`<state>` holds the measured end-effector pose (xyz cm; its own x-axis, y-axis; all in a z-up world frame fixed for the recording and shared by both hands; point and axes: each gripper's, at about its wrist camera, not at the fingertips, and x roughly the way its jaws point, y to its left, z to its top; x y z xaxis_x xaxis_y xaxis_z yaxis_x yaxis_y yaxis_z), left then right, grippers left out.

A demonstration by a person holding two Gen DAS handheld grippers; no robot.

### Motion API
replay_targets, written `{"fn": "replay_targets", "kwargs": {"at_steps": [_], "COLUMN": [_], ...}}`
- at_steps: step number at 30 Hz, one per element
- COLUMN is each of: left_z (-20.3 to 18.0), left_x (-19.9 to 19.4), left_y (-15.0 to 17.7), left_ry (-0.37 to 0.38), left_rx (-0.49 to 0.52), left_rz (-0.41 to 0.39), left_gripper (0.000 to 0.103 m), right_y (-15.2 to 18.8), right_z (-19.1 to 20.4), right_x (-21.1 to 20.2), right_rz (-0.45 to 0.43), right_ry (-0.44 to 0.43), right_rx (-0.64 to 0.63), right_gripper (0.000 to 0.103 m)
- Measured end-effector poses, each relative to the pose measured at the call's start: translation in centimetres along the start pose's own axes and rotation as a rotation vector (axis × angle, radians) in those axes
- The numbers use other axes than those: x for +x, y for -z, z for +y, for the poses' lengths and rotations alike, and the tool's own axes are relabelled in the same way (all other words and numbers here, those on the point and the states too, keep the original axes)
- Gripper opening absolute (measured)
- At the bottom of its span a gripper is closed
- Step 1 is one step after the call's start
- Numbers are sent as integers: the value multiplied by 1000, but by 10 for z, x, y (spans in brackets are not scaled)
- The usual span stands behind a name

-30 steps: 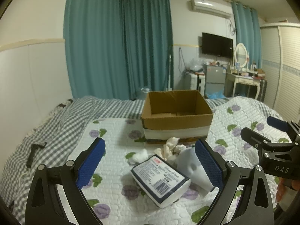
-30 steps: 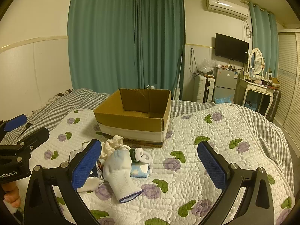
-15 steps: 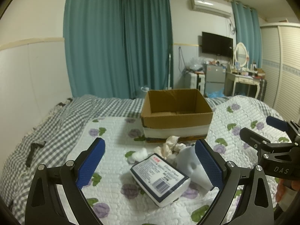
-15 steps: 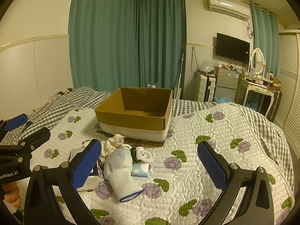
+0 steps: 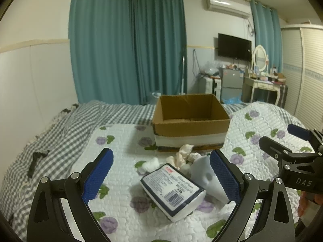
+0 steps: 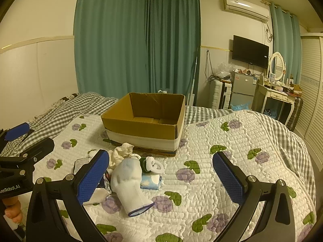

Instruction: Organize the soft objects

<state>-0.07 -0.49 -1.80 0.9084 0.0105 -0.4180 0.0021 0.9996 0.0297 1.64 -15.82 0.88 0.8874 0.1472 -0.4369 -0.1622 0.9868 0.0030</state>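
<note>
A home bedroom: quilted bed (image 6: 232, 161), dressing table (image 6: 280, 98), wall television (image 6: 250, 51).

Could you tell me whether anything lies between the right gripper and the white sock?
Nothing visible does. The open right gripper hovers over the quilt, and the sock lies uncovered just inside its left finger, beside a small tissue pack.

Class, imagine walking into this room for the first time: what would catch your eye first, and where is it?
An open cardboard box sits mid-bed on the floral quilt, apparently empty. Just in front lies a small heap: a white sock, a wrapped tissue pack and crumpled cloth. Teal curtains fill the wall behind.
</note>
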Motion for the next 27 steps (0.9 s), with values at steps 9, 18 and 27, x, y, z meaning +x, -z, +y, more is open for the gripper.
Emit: {"fn": "replay_targets", "kwargs": {"at_steps": [9, 18, 27], "left_z": [1, -3, -9], "left_x": [0, -6, -21], "left_y": [-1, -3, -13], "left_ry": [2, -1, -15], "left_rx": [1, 5, -11], "left_rz": [2, 0, -3], "left_gripper": [98, 98, 98], "right_y": [0, -2, -8], "right_z": [0, -2, -4], "right_x": [1, -4, -21], "right_rz": [0, -13, -38], "right_ry": [-2, -14, 1], "right_rx": [0, 7, 8], "right_gripper": [103, 103, 103]}}
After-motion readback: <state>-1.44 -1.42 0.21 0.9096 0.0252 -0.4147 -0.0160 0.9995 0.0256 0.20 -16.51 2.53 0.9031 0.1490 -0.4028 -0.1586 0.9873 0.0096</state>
